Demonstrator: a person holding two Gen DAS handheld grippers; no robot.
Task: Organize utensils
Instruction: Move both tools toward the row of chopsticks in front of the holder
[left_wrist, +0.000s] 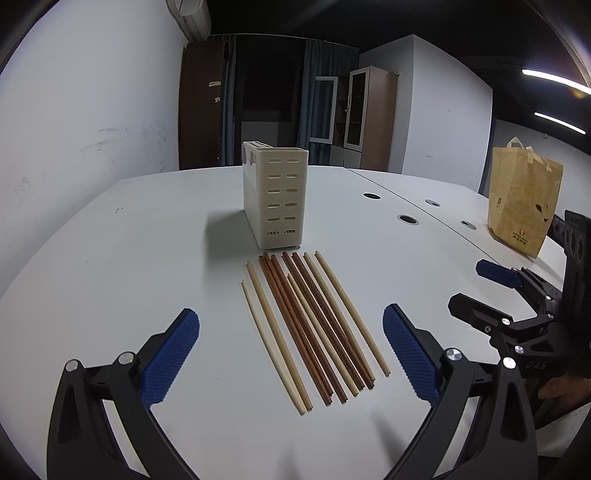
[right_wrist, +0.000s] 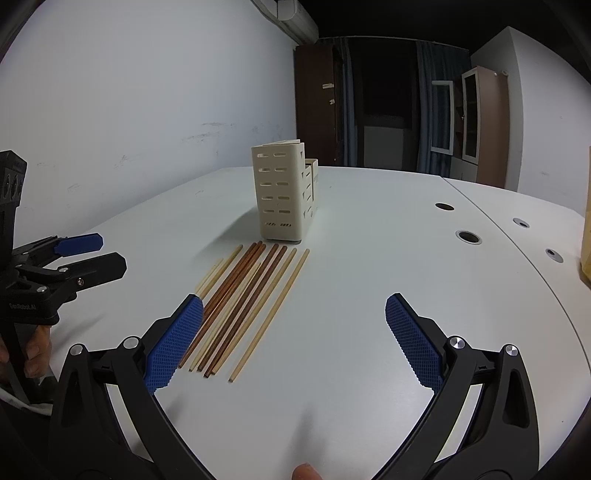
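Observation:
Several chopsticks (left_wrist: 314, 325), some pale and some dark brown, lie side by side on the white table (left_wrist: 147, 258). Behind their far tips stands a cream slotted utensil holder (left_wrist: 275, 197), upright. My left gripper (left_wrist: 291, 354) hovers open above the near ends of the row, holding nothing. From the right wrist view the same chopsticks (right_wrist: 240, 302) lie left of centre and the holder (right_wrist: 284, 194) stands beyond them. My right gripper (right_wrist: 295, 336) is open and empty, its left fingertip over the near ends. Each gripper shows in the other's view: right gripper (left_wrist: 476, 288), left gripper (right_wrist: 99, 251).
A tan paper bag (left_wrist: 521, 201) stands at the table's right side. Round cable holes (left_wrist: 408, 219) dot the table near a seam. A hand (right_wrist: 35, 347) grips the left tool's handle. White wall behind, dark doorway and cabinets at the back.

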